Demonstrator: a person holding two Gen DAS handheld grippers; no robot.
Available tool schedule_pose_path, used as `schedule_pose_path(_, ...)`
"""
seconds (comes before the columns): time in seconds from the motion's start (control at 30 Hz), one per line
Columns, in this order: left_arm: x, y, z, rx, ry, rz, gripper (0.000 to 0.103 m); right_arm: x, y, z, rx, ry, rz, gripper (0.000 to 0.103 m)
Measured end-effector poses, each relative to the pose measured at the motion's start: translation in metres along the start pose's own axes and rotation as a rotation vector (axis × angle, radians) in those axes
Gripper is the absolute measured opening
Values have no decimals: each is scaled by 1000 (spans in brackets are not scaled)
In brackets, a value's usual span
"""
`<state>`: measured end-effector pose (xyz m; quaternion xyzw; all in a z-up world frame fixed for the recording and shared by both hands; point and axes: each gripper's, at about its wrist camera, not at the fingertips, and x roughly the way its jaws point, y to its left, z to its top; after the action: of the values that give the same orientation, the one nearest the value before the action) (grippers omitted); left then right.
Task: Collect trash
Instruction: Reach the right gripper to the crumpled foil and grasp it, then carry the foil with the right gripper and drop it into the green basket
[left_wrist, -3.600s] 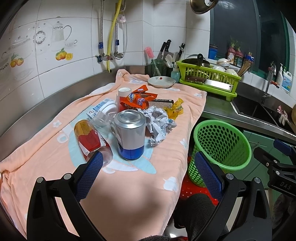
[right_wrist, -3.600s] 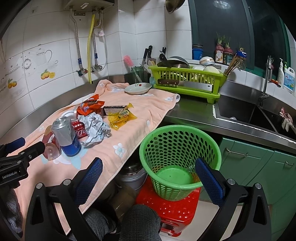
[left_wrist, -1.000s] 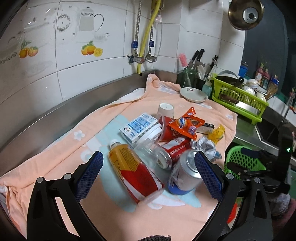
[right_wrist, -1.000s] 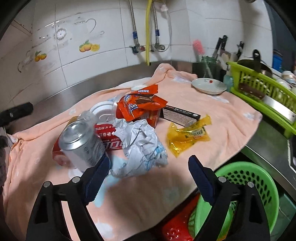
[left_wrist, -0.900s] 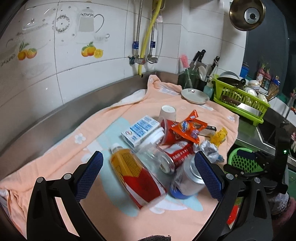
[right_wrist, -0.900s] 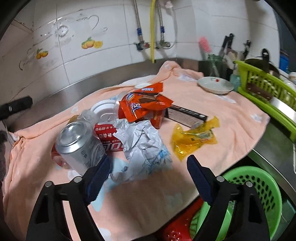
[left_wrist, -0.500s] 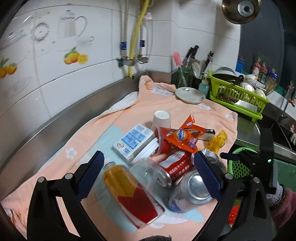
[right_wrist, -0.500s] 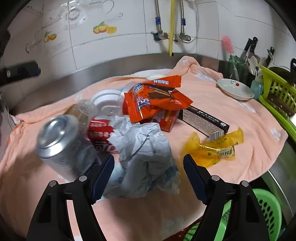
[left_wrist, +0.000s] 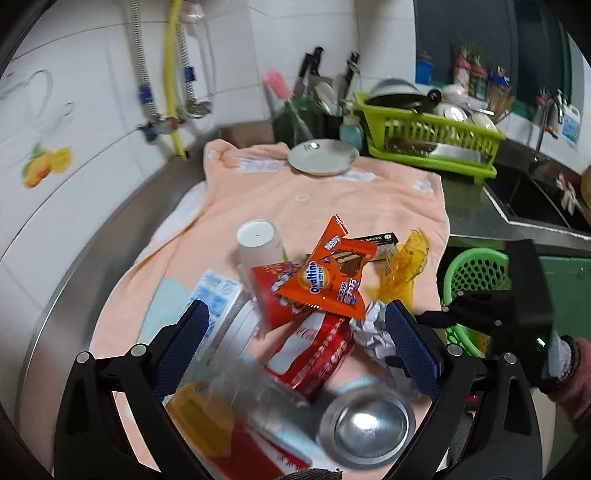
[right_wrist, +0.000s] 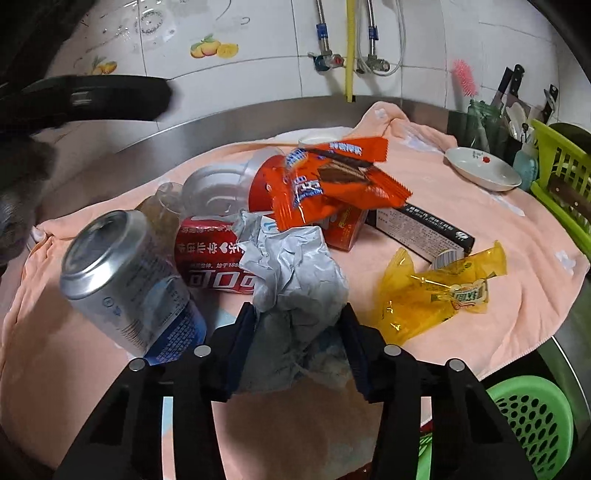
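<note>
Right gripper (right_wrist: 300, 320): your pads press both sides of the crumpled silver wrapper (right_wrist: 295, 273), clenched on it.
Left gripper (left_wrist: 297, 332): yours spread wide above the red can (left_wrist: 314, 347).
Wrapper location: on the peach towel (right_wrist: 461, 206), beside the silver can (right_wrist: 129, 277).
Green basket (right_wrist: 532, 421): below the counter edge.

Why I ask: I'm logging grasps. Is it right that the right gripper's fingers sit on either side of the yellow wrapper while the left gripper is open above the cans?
Not quite. In the right wrist view the right gripper brackets the crumpled grey paper; the yellow wrapper lies apart to its right. The left gripper is indeed open above the cans.
</note>
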<state>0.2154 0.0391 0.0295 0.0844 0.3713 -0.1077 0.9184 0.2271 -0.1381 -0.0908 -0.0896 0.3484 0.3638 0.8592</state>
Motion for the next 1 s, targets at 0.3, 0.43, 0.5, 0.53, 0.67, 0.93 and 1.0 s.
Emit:
schedule_pose_path(0.3,50,-33,28,115,102,-82,94,-6,0,-6,21,-27,49,38)
schedule_pose_path(0.43,62,-30,32,88,125,-88,94,-8,-2,-6,31,-37,69,33)
schedule_pose_path(0.5,64,-27,32,80,127,-73,94,-11,-2,-8,37,-44,79,29)
schedule_pose_path(0.53,64,-24,32,72,126,-69,94,-12,-2,-9,41,-44,82,28)
schedule_pose_path(0.67,62,-19,31,62,127,-63,94,-17,-5,-15,79,-69,93,21)
schedule_pose_path(0.93,57,-33,34,110,114,-83,94,-49,-13,-29,153,-151,89,19)
schedule_pose_path(1.0,59,-39,35,131,119,-89,94,-60,-14,-35,162,-164,78,19)
